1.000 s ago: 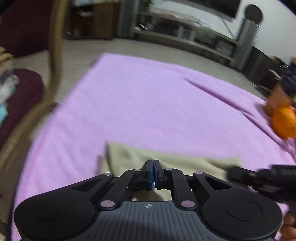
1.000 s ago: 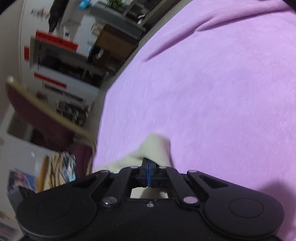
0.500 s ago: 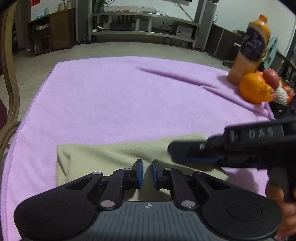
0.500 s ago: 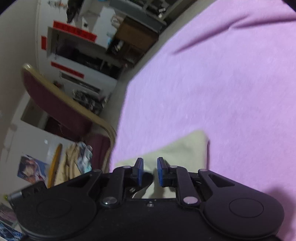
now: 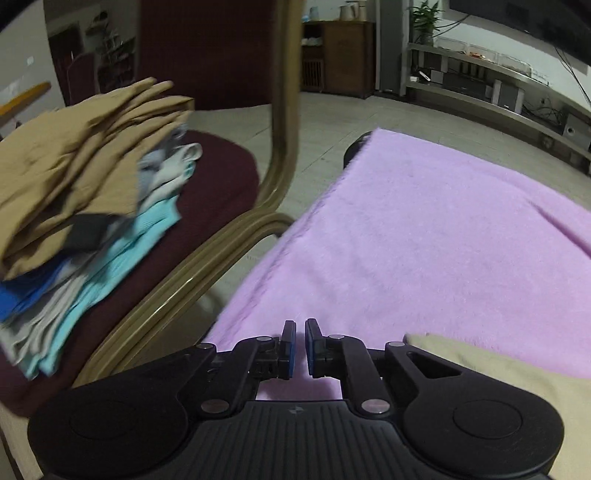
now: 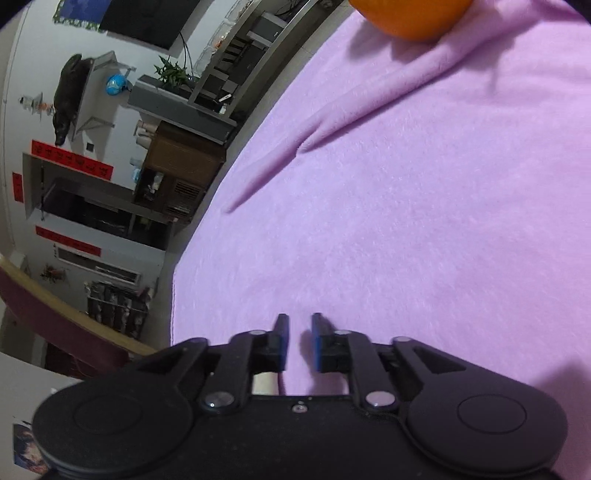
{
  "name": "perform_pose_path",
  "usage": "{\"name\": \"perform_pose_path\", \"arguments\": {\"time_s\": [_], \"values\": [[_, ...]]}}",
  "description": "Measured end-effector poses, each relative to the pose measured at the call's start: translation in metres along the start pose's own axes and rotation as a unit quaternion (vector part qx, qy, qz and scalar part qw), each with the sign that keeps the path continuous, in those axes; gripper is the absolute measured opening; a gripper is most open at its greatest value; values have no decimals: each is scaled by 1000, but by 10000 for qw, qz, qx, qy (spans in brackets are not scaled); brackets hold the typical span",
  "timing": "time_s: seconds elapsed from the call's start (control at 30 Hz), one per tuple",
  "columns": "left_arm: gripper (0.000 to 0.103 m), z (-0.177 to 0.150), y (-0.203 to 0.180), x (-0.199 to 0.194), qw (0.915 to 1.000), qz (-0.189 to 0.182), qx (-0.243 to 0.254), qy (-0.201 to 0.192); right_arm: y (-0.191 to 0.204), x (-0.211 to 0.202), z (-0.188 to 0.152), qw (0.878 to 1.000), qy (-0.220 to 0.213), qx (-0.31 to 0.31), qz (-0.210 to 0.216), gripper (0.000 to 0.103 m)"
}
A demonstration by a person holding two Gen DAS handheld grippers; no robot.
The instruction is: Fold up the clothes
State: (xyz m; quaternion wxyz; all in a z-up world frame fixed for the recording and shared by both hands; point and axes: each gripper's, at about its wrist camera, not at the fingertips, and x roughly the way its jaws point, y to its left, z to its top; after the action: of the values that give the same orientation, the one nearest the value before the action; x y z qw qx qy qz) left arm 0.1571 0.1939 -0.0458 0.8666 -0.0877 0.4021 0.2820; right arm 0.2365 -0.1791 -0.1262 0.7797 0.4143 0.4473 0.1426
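A folded beige garment (image 5: 498, 369) lies on the purple blanket (image 5: 424, 240), at the lower right of the left wrist view. My left gripper (image 5: 300, 325) hovers over the blanket's left edge, to the left of the garment. Its jaws are closing with a narrow gap and nothing between them. In the right wrist view my right gripper (image 6: 298, 321) is over bare purple blanket (image 6: 406, 221). Its jaws are opening and hold nothing. Only a sliver of the beige garment (image 6: 264, 382) shows behind its left finger.
A pile of clothes (image 5: 74, 177), tan on top with blue, grey and turquoise below, sits on a maroon chair seat (image 5: 207, 192) left of the blanket. The chair's brass frame (image 5: 284, 110) stands between them. An orange (image 6: 410, 18) rests at the blanket's far end.
Both grippers were shut on the beige garment and have let it go. The left view has swung left towards the chair with the pile. The right view has moved off the garment onto bare blanket.
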Motion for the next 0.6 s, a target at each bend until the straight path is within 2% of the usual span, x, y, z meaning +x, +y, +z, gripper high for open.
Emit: {"name": "perform_pose_path", "arguments": {"time_s": [0.07, 0.17, 0.23, 0.37, 0.43, 0.5, 0.6], "values": [[14, -4, 12, -24, 9998, -135, 145, -11, 21, -13, -13, 9993, 148, -314, -125, 20], [26, -24, 28, -60, 9981, -462, 403, -54, 52, -38, -35, 9947, 375, -908, -296, 23], [26, -42, 41, -80, 9963, -674, 528, -26, 63, -61, -52, 9902, 452, -1290, -279, 29], [25, -83, 56, -96, 9921, -1043, 604, 359, 63, -105, -95, 9797, 580, -1894, -298, 33], [25, -97, 58, -102, 9895, -1207, 614, 495, 63, -117, -118, 9698, 584, -2319, -483, 33], [25, -106, 52, -107, 9884, -1250, 734, 460, 66, -122, -139, 9552, 473, -2836, -708, 33], [24, -118, 37, -114, 9857, -1274, 1057, 320, 78, -121, -165, 9288, 317, -3624, -706, 29]]}}
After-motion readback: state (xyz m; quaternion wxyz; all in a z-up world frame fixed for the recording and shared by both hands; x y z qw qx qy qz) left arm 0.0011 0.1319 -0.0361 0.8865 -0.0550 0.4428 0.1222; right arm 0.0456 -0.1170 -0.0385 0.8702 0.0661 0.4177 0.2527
